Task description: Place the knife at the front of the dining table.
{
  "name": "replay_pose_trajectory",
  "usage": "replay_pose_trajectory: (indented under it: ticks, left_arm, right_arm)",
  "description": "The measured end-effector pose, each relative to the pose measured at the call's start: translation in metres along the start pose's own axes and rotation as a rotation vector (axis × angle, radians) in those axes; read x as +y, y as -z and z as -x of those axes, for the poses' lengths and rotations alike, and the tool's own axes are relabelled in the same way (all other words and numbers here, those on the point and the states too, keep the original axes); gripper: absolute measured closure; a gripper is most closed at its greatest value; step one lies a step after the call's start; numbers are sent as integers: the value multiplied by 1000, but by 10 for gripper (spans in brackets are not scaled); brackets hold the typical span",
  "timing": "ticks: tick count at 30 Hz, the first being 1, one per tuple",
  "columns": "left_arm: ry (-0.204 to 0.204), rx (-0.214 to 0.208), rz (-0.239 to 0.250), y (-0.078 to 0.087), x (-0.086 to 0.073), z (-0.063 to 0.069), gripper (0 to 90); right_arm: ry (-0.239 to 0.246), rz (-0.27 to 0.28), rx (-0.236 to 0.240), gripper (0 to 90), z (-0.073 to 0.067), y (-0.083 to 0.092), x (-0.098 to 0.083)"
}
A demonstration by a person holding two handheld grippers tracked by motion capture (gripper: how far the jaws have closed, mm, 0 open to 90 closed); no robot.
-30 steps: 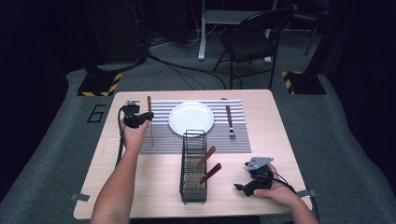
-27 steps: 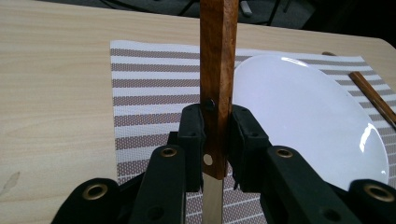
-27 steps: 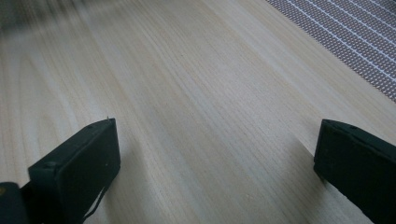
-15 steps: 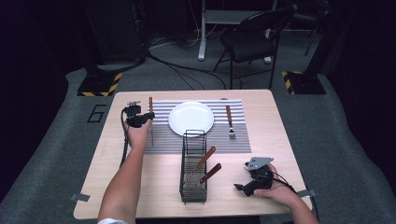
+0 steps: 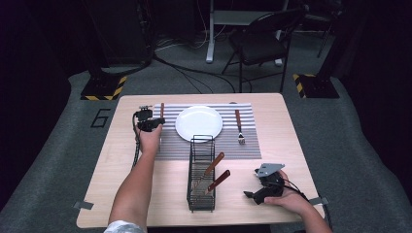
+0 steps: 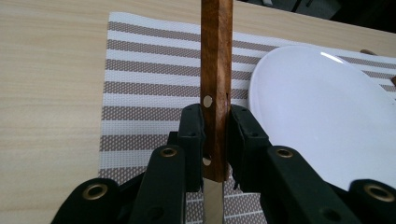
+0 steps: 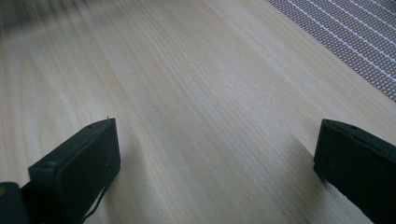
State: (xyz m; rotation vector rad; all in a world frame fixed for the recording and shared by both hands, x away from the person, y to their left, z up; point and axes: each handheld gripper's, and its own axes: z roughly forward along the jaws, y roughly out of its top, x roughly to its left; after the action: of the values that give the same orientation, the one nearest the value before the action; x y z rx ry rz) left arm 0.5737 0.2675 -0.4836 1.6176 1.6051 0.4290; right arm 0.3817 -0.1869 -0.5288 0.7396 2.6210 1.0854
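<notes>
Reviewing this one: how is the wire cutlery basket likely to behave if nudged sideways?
The wire basket looks light, being open mesh, so it would probably slide on the smooth table. It is tall and narrow, with two wooden-handled utensils leaning out, so a high push might tip it.

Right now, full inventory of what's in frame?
knife: 1, wooden handle, held over placemat left of plate
plate: 1, white, placemat centre
fork: 1, wooden handle, placemat right of plate
placemat: 1, grey-white striped, far half of table
wire caddy: 1, black, near centre, holding two wooden-handled utensils
table: 1, light wood
chair: 1, black, behind table
left gripper: shut on knife handle
right gripper: open, low over bare table
</notes>
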Motion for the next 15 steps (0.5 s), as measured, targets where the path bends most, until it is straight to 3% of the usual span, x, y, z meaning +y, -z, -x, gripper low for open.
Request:
replay_pose_trajectory:
  ticks: [2, 3, 5, 11, 15]
  left_arm:
    - [-8, -1, 4, -2, 1, 2, 761]
    - [9, -1, 0, -4, 1, 4, 761]
    - [-10, 11, -16, -7, 2, 3, 761]
    - [-12, 28, -34, -14, 0, 3, 761]
    - [13, 40, -51, -19, -1, -1, 757]
  right_arm:
    - [1, 0, 0, 0, 0, 0, 0]
    - [1, 0, 0, 0, 0, 0, 0]
    - [1, 0, 1, 0, 0, 0, 0]
    - [2, 0, 1, 0, 0, 0, 0]
    - [2, 0, 1, 0, 0, 0, 0]
